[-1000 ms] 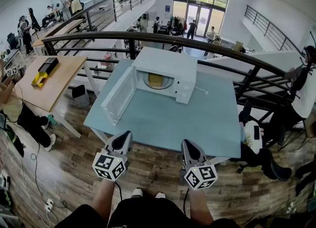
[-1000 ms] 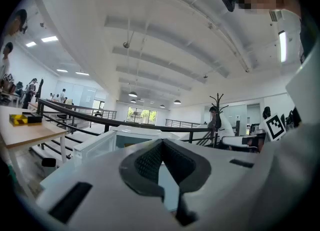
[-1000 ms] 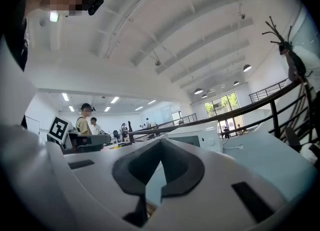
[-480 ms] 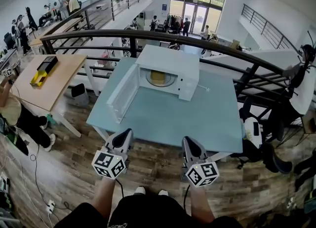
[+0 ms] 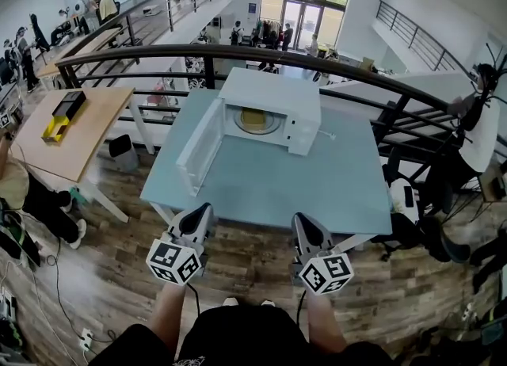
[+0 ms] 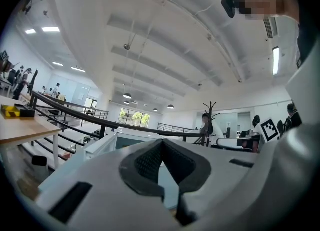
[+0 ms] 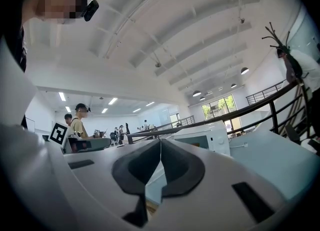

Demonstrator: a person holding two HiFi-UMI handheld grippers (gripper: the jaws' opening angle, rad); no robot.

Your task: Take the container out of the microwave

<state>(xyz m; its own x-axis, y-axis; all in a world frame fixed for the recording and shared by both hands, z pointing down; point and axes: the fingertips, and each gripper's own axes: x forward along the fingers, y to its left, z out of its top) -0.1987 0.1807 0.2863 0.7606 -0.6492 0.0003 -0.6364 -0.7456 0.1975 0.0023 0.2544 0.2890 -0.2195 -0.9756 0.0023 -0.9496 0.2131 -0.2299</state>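
Microwave, white and boxy, stands door open on pale blue table, yellowish container inside; left gripper and right gripper both closed on nothing.

The microwave is a white box standing upright on the blue table, close to the table's far edge and roughly midway between its left and right edges, well back from the near edge; its front faces the near edge; its door stands wide open, hinged on the left, its free end reaching toward the table's left edge; the container is a small yellowish thing sitting inside the open cavity, about at its middle; its exact shape is too small to tell.
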